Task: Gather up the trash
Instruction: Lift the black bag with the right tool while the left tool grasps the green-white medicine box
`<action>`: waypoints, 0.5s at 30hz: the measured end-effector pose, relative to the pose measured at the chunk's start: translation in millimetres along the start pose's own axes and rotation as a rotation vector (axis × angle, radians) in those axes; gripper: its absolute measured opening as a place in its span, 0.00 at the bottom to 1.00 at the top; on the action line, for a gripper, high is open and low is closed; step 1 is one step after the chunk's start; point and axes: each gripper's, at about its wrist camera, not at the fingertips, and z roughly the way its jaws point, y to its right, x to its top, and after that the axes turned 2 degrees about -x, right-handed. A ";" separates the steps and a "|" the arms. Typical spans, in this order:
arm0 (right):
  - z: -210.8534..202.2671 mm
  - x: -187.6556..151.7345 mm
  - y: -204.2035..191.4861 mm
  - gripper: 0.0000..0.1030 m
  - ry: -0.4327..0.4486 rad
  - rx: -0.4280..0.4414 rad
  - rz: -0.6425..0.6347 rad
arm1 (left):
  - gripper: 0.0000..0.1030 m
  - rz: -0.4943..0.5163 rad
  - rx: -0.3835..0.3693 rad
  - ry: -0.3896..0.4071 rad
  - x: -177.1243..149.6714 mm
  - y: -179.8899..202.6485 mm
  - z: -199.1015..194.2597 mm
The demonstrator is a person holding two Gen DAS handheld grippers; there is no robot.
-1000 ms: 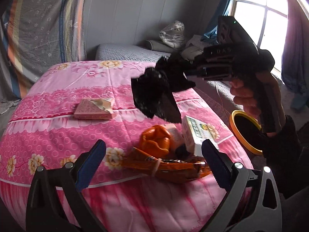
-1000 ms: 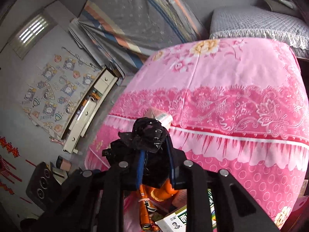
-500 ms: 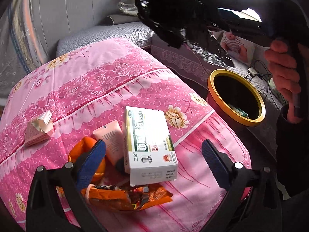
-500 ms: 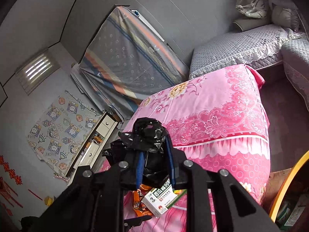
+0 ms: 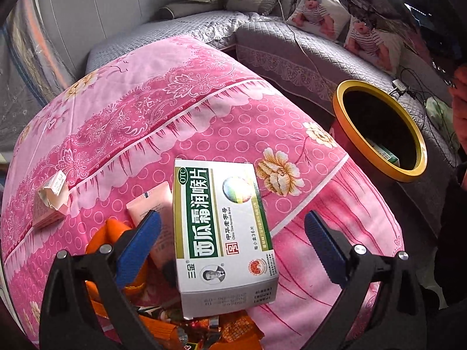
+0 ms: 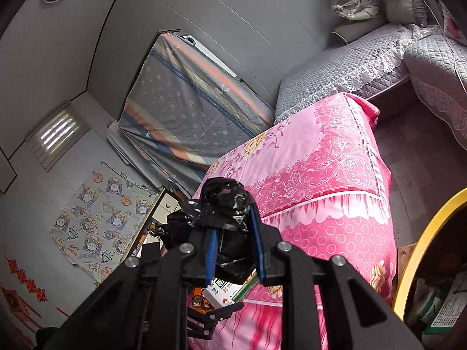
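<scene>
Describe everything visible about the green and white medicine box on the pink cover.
The medicine box is a long cardboard carton, white with a dark green band of large white Chinese characters, an OTC mark and a round multicoloured emblem. It looks closed and undamaged, lying flat, printed face up, propped on orange wrappers beside a pink tube, between the open left hand-held gripper fingers, untouched.

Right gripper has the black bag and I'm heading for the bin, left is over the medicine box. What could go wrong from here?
1. The black plastic bag bulges loosely past the right gripper; let go short of the gold-rimmed bin, it may land on the floor.
2. The left gripper is open around the medicine box, whose near end overhangs orange wrappers; closing could tip it or snag the pink tube.
</scene>
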 end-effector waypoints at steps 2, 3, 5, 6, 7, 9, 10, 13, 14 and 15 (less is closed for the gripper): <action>-3.1 -1.9 0.5 0.19 0.003 0.001 0.005 | 0.92 -0.003 0.010 -0.015 0.7 -1.0 4.4; -3.5 -2.3 1.0 0.19 0.004 -0.001 0.003 | 0.92 -0.005 0.013 -0.021 1.0 -2.1 6.5; -5.1 -3.3 0.9 0.19 0.007 0.002 0.006 | 0.92 -0.009 0.010 -0.031 1.8 -4.5 10.9; -5.0 -3.4 0.5 0.19 0.007 0.001 0.006 | 0.89 -0.014 0.012 -0.038 2.6 -6.2 13.4; -5.1 -3.7 0.2 0.19 0.009 -0.001 0.004 | 0.75 -0.024 0.010 -0.048 3.4 -7.8 16.3; -5.4 -4.3 -0.4 0.19 0.009 -0.001 0.005 | 0.64 -0.047 -0.017 -0.069 4.7 -10.9 21.2; -5.3 -4.6 -0.8 0.19 0.008 0.000 0.004 | 0.63 -0.056 -0.023 -0.070 5.0 -12.1 22.1; -4.0 -5.6 -2.4 0.19 0.002 -0.005 0.005 | 0.61 -0.059 -0.017 -0.056 4.9 -12.2 17.5; -3.9 -6.1 -3.5 0.19 -0.001 -0.004 0.005 | 0.60 -0.070 -0.033 -0.043 4.7 -13.5 11.7; -3.8 -6.4 -4.6 0.19 -0.004 -0.002 0.005 | 0.60 -0.083 -0.052 -0.028 4.5 -15.2 3.9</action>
